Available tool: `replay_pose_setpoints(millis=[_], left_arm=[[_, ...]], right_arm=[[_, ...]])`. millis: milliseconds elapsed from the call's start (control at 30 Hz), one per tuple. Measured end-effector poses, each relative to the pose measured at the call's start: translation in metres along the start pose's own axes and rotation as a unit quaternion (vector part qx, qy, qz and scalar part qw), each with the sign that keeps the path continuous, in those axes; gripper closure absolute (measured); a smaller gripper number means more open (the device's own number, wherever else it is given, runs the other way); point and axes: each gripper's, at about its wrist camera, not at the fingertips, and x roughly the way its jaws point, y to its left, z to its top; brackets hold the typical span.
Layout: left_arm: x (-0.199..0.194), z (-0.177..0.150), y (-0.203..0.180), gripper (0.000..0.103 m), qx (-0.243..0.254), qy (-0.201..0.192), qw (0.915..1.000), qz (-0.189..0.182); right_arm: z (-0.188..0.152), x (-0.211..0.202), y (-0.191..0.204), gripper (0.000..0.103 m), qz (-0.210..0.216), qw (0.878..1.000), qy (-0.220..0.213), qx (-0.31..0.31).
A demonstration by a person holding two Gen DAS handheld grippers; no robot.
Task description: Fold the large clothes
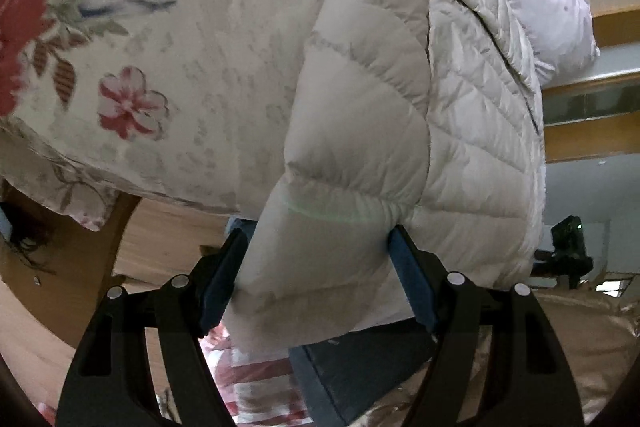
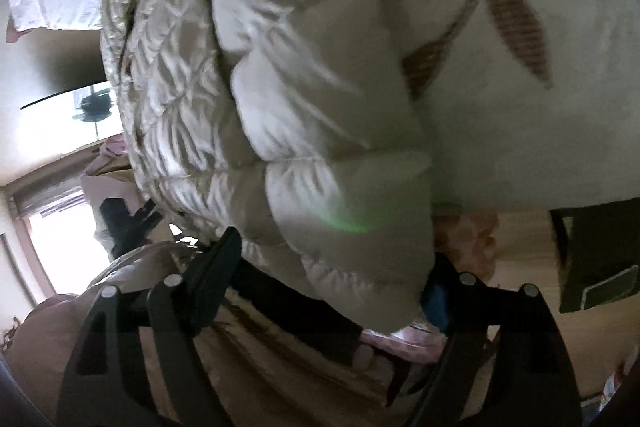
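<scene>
**Gripping Both Sleeve Ends of a Quilted Jacket, Fold Barely Begun**

Holding a pale quilted jacket [image 1: 400,99] by two puffy ends, the person is working over a bed [image 1: 200,39] covered in a floral spread. In the left wrist view, the left gripper [image 1: 316,279] is standing at the lower centre of the frame with its blue pads pressing on either side of a padded sleeve end, which is filling the gap between them; the jaws are standing fairly wide only because the cloth is thick. The rest of the jacket is running up and to the right of the frame, lying on the floral spread, with a dark zip line showing near its right edge.

In the right wrist view, the right gripper [image 2: 332,275] is sitting at the lower centre with another quilted end bulging between its jaws. The right pad is touching the cloth; the left one is partly hidden, so a firm clamp is likely but not certain. That picture is blurred.

Judging by this, the task is at an early stage: the body of the jacket is looking spread out and unfolded, and no finished crease is showing. Laying the sleeves inward across the body and then doubling the body over are still remaining.
</scene>
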Motion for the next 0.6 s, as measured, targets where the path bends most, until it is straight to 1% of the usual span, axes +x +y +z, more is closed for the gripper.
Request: replay_pose_setpoints(millis=[33,67,100,133,167,233,267,333,433,567,600], left_arm=[[0.001,-0.003,0.002,0.035,-0.003,0.000,1.0000,-0.007],[0.000,-0.003,0.002,0.045,-0.004,0.001,0.9998,-0.018],[-0.002,-0.005,0.002,0.049,-0.004,0.005,0.9995,-0.032],[-0.003,-0.006,0.001,0.058,-0.002,0.009,0.9992,-0.039],[-0.005,-0.006,0.000,0.069,0.002,0.012,0.9989,-0.046],[-0.010,-0.007,-0.005,0.077,0.011,0.018,0.9979,-0.062],[-0.013,-0.007,-0.008,0.083,0.017,0.019,0.9973,-0.070],[-0.021,-0.006,-0.014,0.089,0.029,0.015,0.9952,-0.092],[-0.036,0.001,-0.026,0.091,0.048,-0.008,0.9923,-0.114],[-0.057,0.020,-0.033,0.091,0.051,-0.066,0.9875,-0.133],[-0.062,0.025,-0.036,0.091,0.051,-0.082,0.9860,-0.136]], right_arm=[[-0.002,0.001,0.003,0.050,0.009,1.000,0.003,-0.006],[-0.004,0.000,0.004,0.065,0.015,1.000,0.005,-0.012],[-0.007,-0.001,0.008,0.072,0.030,0.999,0.006,-0.022],[-0.010,-0.003,0.010,0.082,0.041,0.999,0.005,-0.028],[-0.011,-0.006,0.013,0.085,0.054,0.998,0.001,-0.036],[-0.011,-0.014,0.027,0.088,0.081,0.995,-0.012,-0.056],[-0.010,-0.019,0.033,0.089,0.089,0.994,-0.019,-0.065],[-0.011,-0.028,0.051,0.090,0.102,0.990,-0.038,-0.091],[-0.004,-0.044,0.078,0.091,0.111,0.983,-0.073,-0.129],[0.007,-0.065,0.105,0.091,0.109,0.972,-0.136,-0.155],[0.010,-0.072,0.111,0.091,0.107,0.969,-0.160,-0.158]])
